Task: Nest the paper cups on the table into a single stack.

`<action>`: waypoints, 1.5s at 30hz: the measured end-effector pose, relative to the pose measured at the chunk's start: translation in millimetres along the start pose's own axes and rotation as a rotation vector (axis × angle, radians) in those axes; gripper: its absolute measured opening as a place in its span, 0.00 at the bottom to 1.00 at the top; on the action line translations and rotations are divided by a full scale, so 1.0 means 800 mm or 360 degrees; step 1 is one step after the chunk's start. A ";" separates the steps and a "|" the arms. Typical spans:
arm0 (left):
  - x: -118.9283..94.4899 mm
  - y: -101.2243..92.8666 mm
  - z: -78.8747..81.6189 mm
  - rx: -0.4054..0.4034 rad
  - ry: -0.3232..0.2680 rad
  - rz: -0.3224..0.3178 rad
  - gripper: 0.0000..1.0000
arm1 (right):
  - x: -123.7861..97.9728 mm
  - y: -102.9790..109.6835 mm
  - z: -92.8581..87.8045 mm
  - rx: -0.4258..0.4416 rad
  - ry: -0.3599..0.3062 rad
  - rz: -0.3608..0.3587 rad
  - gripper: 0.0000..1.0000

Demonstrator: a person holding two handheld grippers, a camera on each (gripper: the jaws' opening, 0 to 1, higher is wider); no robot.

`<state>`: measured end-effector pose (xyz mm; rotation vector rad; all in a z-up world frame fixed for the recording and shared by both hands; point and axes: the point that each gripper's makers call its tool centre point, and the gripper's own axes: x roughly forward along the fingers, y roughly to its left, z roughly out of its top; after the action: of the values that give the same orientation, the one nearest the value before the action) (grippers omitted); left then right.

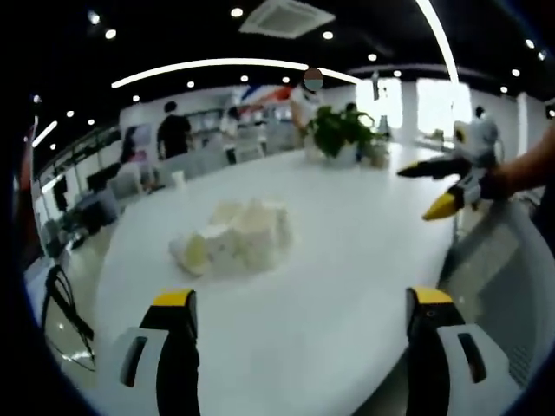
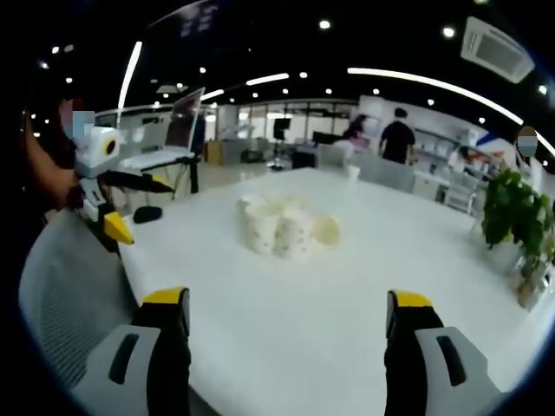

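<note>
My left gripper (image 1: 299,316) and right gripper (image 2: 286,316) are spread, empty, over a white table (image 2: 286,260) holding paper cups (image 2: 282,227) in an open office

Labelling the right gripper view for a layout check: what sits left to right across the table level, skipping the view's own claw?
Left claw at the table's left edge → black mouse-like object → cluster of paper cups mid-table → potted plant at the right edge.
</note>
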<state>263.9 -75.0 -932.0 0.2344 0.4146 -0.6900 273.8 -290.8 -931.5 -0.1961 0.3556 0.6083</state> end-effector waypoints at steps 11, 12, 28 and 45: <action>0.028 0.032 0.051 -0.0128 -0.0138 0.0041 0.98 | 0.001 -0.003 0.002 0.0004 -0.0011 -0.0006 0.92; 0.031 0.032 0.054 -0.0123 -0.0144 0.0039 0.98 | 0.001 -0.003 0.003 0.0005 -0.0014 -0.0006 0.92; 0.068 0.030 0.052 -0.0165 -0.0106 -0.0004 0.97 | 0.002 -0.002 0.002 -0.0003 -0.0007 0.0006 0.91; 0.127 0.034 0.028 -0.0141 -0.0057 -0.0047 0.95 | 0.000 -0.003 0.002 0.0007 -0.0006 -0.0001 0.91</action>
<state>359.3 -119.8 -954.9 0.1321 0.4139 -0.7023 275.5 -292.0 -930.1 -0.1908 0.3533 0.6069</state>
